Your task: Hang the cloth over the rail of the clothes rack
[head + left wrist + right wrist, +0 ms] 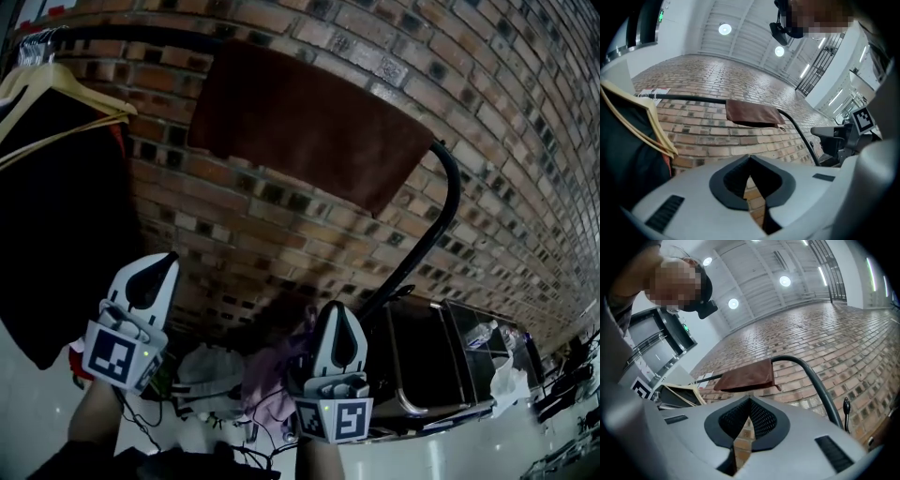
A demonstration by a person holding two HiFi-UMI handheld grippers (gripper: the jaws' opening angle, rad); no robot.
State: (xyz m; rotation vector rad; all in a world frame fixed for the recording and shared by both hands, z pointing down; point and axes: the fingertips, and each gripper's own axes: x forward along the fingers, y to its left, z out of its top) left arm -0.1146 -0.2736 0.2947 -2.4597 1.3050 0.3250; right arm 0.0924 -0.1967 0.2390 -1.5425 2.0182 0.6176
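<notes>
Rough brick backs brown cloth over curved rail; left hand-held gripper, right hand-held gripper closed, empty.

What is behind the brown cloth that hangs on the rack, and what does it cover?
Behind the brown cloth stands the brick wall. The cloth covers the stretch of black rail it lies over, so that part cannot be seen.

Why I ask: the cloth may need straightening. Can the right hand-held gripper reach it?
Probably yes: the cloth hangs on the rail above the right hand-held gripper, with nothing between them.
</notes>
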